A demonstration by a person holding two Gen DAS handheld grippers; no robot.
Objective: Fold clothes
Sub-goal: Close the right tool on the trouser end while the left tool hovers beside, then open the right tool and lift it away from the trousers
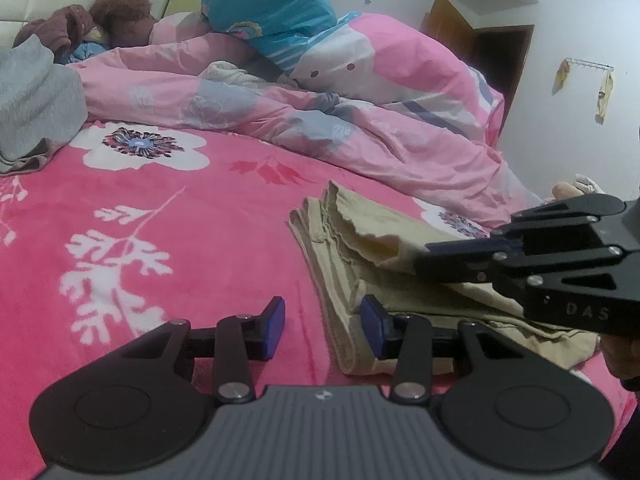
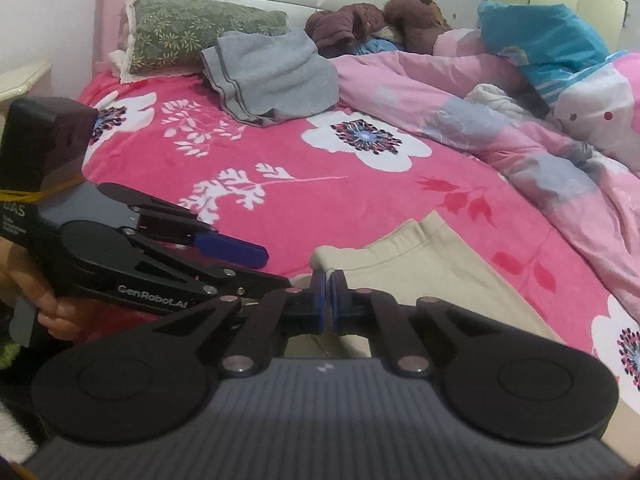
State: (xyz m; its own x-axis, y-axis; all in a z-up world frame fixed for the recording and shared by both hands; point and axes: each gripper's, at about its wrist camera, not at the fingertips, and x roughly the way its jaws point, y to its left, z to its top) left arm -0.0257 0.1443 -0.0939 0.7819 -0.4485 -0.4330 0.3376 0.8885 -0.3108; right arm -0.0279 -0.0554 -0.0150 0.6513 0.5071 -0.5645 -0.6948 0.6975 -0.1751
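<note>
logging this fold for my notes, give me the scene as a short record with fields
surface: pink floral bedspread
garment being folded: beige garment, partly folded, flat on the bedspread
left tongs: open, over the garment's left edge, not gripping
right tongs: shut on a fold of the beige garment
other clothes: grey garment lying farther back
bedding: pink quilt bunched behind

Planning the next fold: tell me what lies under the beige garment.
The beige garment lies on the pink floral blanket, which shows all around it. Whatever sits beneath its folded layers is covered. The right gripper is shut on its edge.
</note>
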